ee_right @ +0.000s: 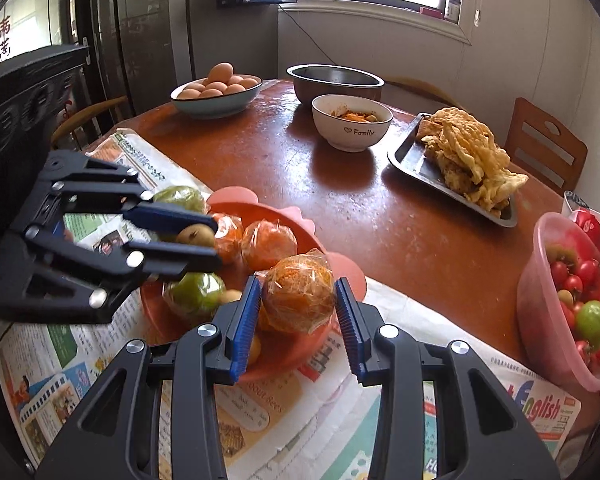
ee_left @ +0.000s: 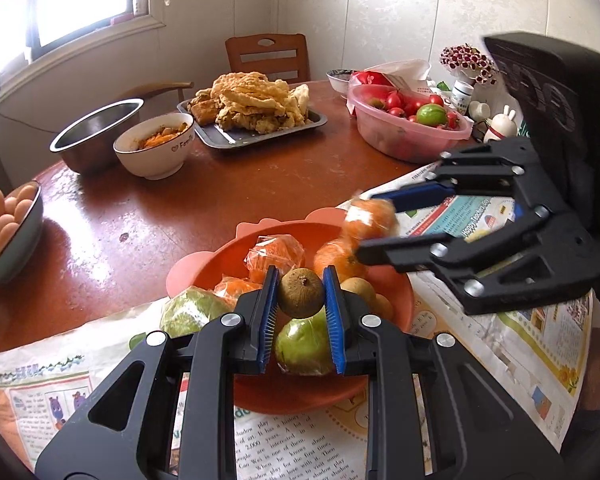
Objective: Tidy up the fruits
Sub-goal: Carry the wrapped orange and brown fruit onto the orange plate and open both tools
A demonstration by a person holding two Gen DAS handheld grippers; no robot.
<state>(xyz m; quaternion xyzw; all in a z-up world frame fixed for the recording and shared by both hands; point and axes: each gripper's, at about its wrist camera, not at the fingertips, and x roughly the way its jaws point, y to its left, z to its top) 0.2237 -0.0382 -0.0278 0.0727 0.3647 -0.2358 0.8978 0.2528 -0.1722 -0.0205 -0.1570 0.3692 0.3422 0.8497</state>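
Note:
An orange plastic bowl (ee_left: 400, 280) (ee_right: 152, 312) on newspaper holds wrapped oranges (ee_left: 276, 256), a green fruit (ee_left: 304, 344) and small brown fruits. My left gripper (ee_left: 301, 292) is shut on a small brown kiwi-like fruit (ee_left: 300, 292) above the bowl; it also shows in the right wrist view (ee_right: 216, 240). My right gripper (ee_right: 298, 304) is shut on a plastic-wrapped orange (ee_right: 300, 294) over the bowl's near rim; it also shows in the left wrist view (ee_left: 370, 220). Another wrapped green fruit (ee_left: 192, 310) lies on the newspaper beside the bowl.
On the round brown table (ee_left: 220, 200): a pink tub of tomatoes (ee_left: 404, 136) (ee_right: 568, 308), a tray of fried food (ee_left: 256, 120) (ee_right: 460, 168), a white bowl (ee_left: 156, 152) (ee_right: 352, 124), a steel bowl (ee_left: 96, 132), a bowl of eggs (ee_left: 8, 232) (ee_right: 216, 92). Chairs stand behind.

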